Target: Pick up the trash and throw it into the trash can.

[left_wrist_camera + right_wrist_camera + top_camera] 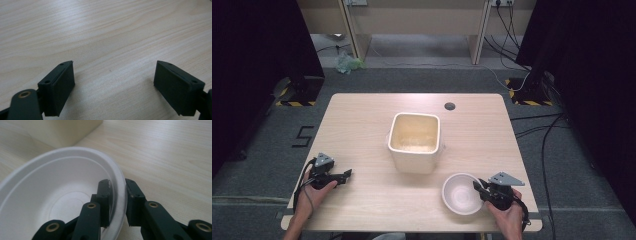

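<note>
White bowl [461,193] rests on light wooden table [372,125].

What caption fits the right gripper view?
Right gripper shut on the white bowl rim, beside the cream container.

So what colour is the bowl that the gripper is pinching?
White. The bowl shows best in the right gripper view, its rim between the black jaws.

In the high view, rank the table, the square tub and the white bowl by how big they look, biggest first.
1. table
2. square tub
3. white bowl, though it looks only a little smaller than the tub's opening.
</note>
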